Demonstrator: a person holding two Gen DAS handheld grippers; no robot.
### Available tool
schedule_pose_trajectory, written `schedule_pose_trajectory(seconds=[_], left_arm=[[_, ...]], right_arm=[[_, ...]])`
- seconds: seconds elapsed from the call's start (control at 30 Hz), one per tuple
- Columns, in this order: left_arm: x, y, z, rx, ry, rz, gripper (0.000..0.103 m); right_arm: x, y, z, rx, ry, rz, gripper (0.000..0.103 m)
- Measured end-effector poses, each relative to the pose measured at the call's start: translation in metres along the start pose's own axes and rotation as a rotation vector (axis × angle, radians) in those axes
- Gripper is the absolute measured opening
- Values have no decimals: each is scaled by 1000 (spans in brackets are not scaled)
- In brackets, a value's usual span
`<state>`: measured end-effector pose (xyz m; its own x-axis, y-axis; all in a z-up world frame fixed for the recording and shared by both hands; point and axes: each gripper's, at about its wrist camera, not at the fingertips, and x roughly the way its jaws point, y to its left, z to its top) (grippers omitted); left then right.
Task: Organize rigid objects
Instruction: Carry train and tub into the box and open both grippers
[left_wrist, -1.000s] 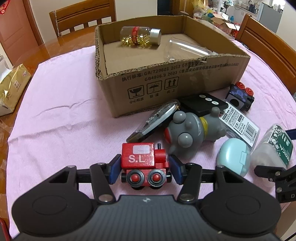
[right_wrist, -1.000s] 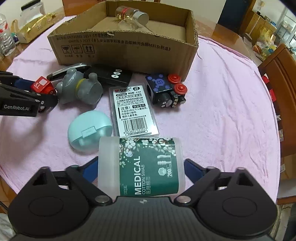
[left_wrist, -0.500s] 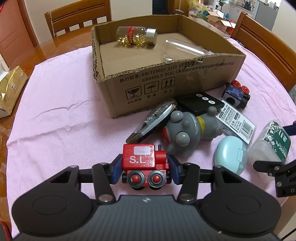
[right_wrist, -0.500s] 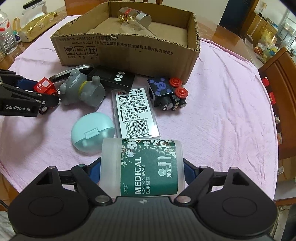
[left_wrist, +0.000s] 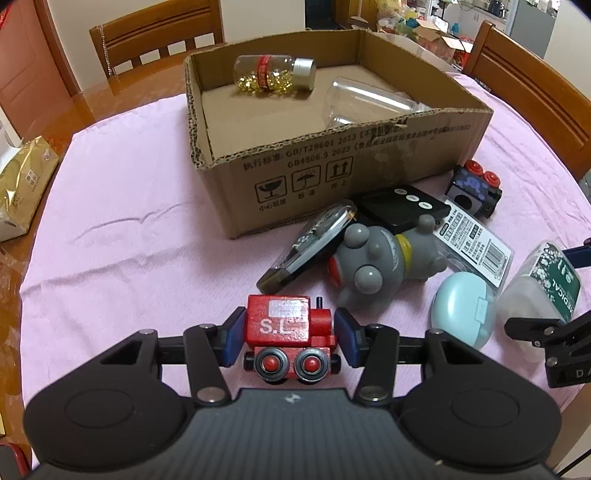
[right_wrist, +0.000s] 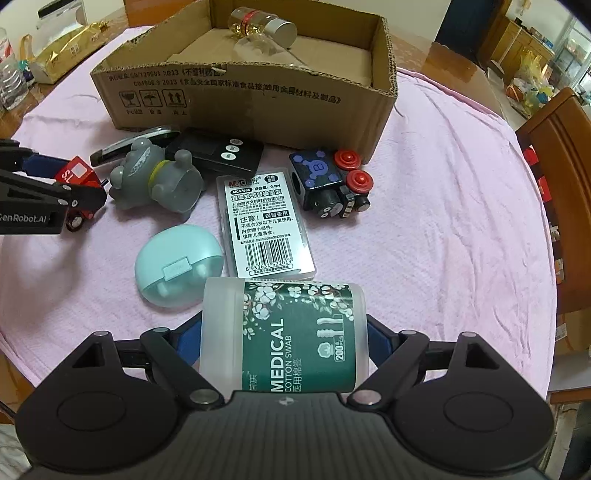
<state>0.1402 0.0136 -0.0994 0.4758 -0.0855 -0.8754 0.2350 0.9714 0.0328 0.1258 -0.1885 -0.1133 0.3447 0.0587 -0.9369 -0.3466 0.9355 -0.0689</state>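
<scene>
Left gripper (left_wrist: 290, 338) jaws pinch red toy train (left_wrist: 284, 325) by flat sides, in front of cardboard box (left_wrist: 332, 177): stiff, light, secure. Right gripper (right_wrist: 284, 343) jaws opening slightly around cotton swab tub (right_wrist: 284, 332), nearer than box; contact apparently kept; smooth plastic, light, may slip.

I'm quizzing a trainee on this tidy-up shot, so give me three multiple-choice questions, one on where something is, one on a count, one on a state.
1. Where does the capsule bottle lie?
A. inside the cardboard box
B. on the pink cloth
C. on a chair

2. How many red wheels show on the dark blue toy block?
A. one
B. two
C. four

3. What are the left tongs doing?
A. hanging open over the cloth
B. gripping the grey figure
C. shut on the red toy train

Answers: 1 A, it rests on the box floor beside a clear cup. 2 B, two red discs sit on its side. 3 C, both blue pads press the train's sides.
</scene>
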Motion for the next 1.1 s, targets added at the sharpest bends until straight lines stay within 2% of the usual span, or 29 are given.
schedule_pose_trajectory(seconds=[0.23, 0.47, 0.73, 0.93, 1.1], left_arm=[[0, 6, 1, 6, 22, -44, 50], [-9, 8, 1, 58, 35, -106, 50], [-39, 3, 11, 98, 25, -117, 50], [-69, -5, 29, 119, -21, -117, 50], [-87, -5, 54, 122, -102, -103, 50]], right_arm=[[0, 1, 4, -27, 24, -8, 87], [-13, 0, 9, -72, 11, -7, 87], [-33, -11, 24, -133, -27, 75, 87], [-50, -18, 47, -175, -82, 166, 87], [-62, -20, 71, -209, -141, 176, 87]])
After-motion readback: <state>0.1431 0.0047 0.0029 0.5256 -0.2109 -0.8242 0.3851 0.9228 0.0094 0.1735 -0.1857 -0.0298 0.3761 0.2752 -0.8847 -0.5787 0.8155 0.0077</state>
